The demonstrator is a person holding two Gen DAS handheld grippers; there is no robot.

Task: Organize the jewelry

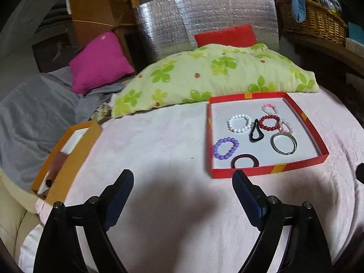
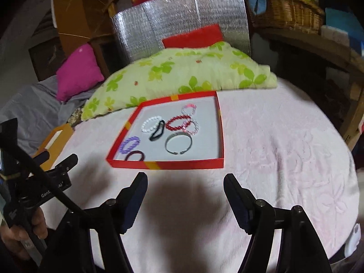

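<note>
Pink bedspread (image 1: 159, 136) carried a red tray (image 1: 268, 170) of bracelets — we held left gripper (image 1: 183, 183) and right gripper (image 2: 185, 185) apart, empty.

This is a lived-in home, most likely a bedroom or a spare room used for storage. The landmark is the bed (image 1: 159, 141), spread with a pale pink textured cover. At its far end lies a green flower-print pillow (image 1: 216, 75), with a red cushion (image 1: 225, 36) just behind it and a magenta cushion (image 1: 100, 63) to its left on a rumpled grey blanket (image 1: 34, 118). Behind the pillow a silver quilted foil sheet (image 1: 204, 16) stands upright against wooden furniture. To the right of the bed, a wooden shelf carries a wicker basket (image 1: 314, 20) stuffed with cloth and odds and ends.
</note>
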